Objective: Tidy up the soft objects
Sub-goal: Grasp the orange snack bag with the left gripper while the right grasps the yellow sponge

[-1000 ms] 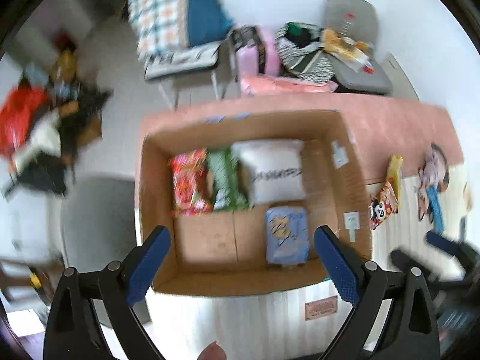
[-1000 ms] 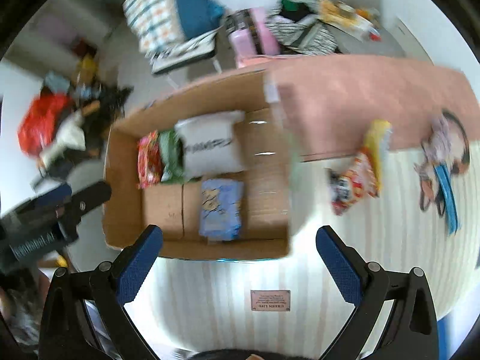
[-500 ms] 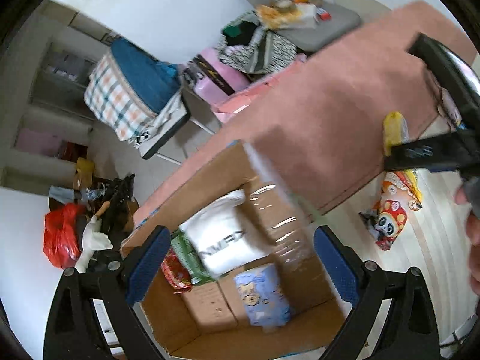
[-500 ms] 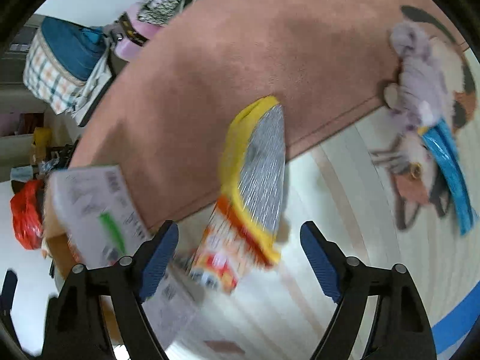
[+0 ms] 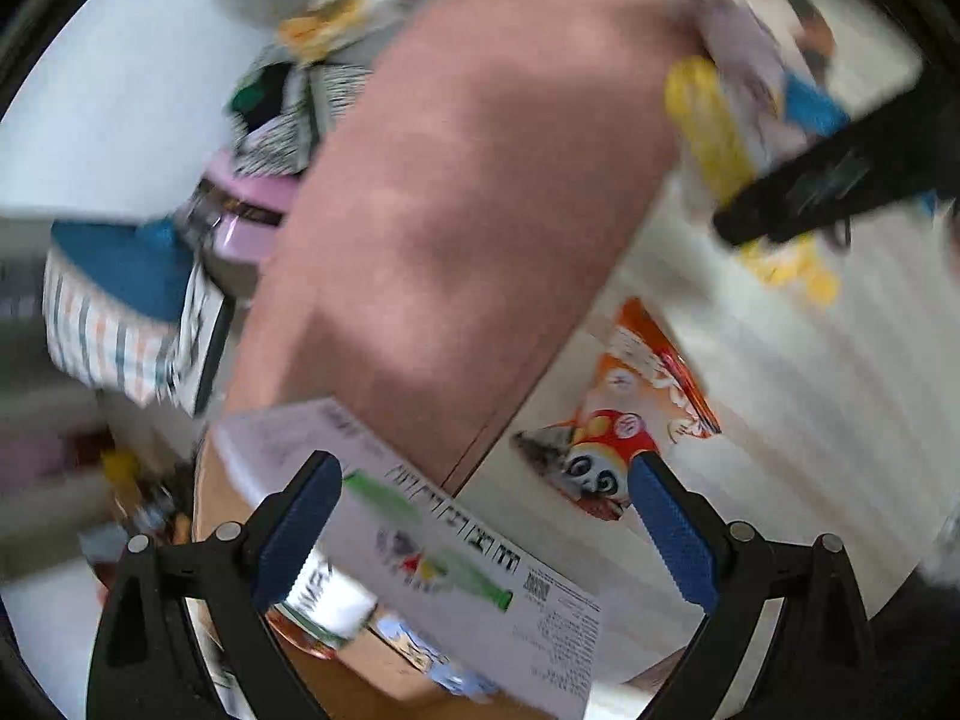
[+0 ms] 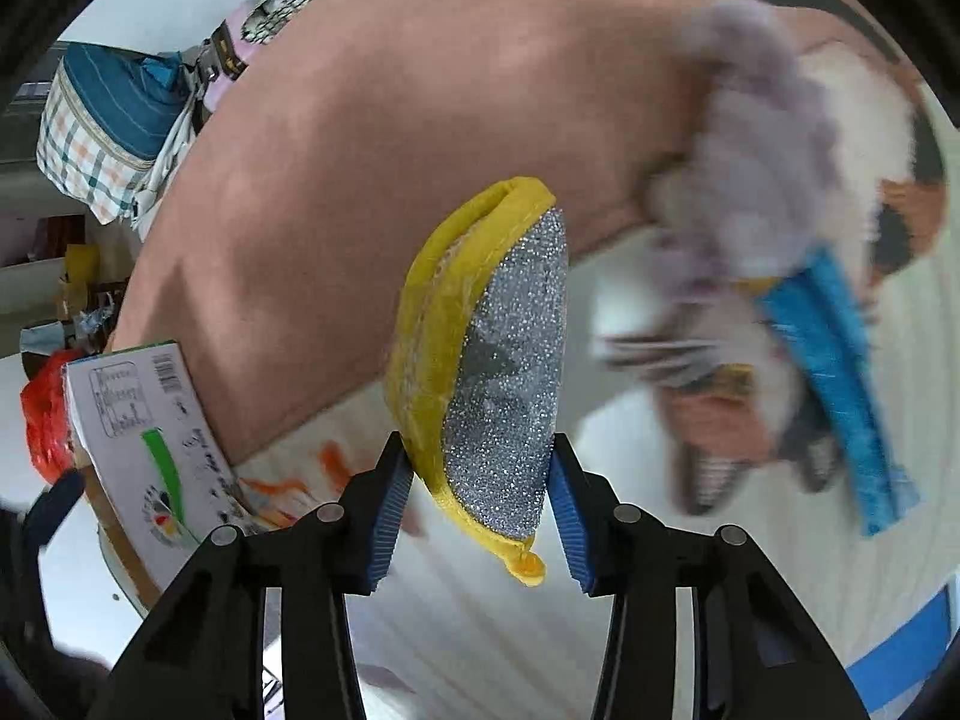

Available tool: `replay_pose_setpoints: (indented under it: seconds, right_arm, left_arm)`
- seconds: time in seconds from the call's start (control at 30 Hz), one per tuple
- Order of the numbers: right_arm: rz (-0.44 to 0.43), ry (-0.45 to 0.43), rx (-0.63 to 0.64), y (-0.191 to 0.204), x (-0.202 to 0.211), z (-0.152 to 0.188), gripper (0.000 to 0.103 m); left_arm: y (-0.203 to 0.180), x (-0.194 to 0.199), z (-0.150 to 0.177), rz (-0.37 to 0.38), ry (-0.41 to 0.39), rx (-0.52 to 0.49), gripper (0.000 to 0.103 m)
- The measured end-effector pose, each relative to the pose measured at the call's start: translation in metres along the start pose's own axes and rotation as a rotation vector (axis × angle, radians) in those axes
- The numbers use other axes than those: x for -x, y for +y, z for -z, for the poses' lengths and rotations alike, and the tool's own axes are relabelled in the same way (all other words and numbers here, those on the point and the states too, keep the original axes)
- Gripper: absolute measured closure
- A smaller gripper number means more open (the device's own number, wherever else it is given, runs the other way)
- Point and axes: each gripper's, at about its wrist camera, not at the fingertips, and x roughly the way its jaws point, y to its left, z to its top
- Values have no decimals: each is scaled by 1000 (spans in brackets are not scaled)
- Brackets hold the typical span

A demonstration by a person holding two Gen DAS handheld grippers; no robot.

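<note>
My right gripper (image 6: 481,501) is shut on a yellow sponge with a silver glitter face (image 6: 492,360), held above the striped mat. It also shows in the left wrist view (image 5: 714,138) under the right gripper's black arm. My left gripper (image 5: 483,531) is open and empty, over the near flap of the cardboard box (image 5: 420,534) and beside an orange panda snack bag (image 5: 618,432). The box (image 6: 138,420) sits at the left in the right wrist view. A white pack (image 5: 327,597) and a blue pack (image 5: 420,651) lie inside it.
A fluffy grey plush (image 6: 756,192) and a blue brush-like item (image 6: 840,372) lie on the cat-print mat at right. A pink blanket (image 5: 468,180) covers the surface behind. A checked bag (image 5: 114,324), clothes and clutter stand beyond at left.
My right gripper has closed on the yellow sponge and lifted it. My left gripper has swung right, from over the box's inside to its flap and the panda bag.
</note>
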Motion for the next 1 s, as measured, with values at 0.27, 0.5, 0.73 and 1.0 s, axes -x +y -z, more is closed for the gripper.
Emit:
replay_pose_setpoints:
  seconds: [0.27, 0.5, 0.73, 1.0]
  right_arm:
    - [20, 12, -17, -51, 11, 13, 56]
    - [19, 40, -9, -64, 5, 26, 56]
    - [72, 71, 52, -42, -15, 28, 53]
    - [92, 85, 70, -27, -26, 29, 43]
  left_arm:
    - [-52, -52, -19, 67, 158, -214, 5]
    - [-41, -66, -27, 142, 188, -94, 13]
    - [-6, -67, -16, 354, 204, 186, 32]
    - [-43, -64, -13, 168, 210, -46, 31]
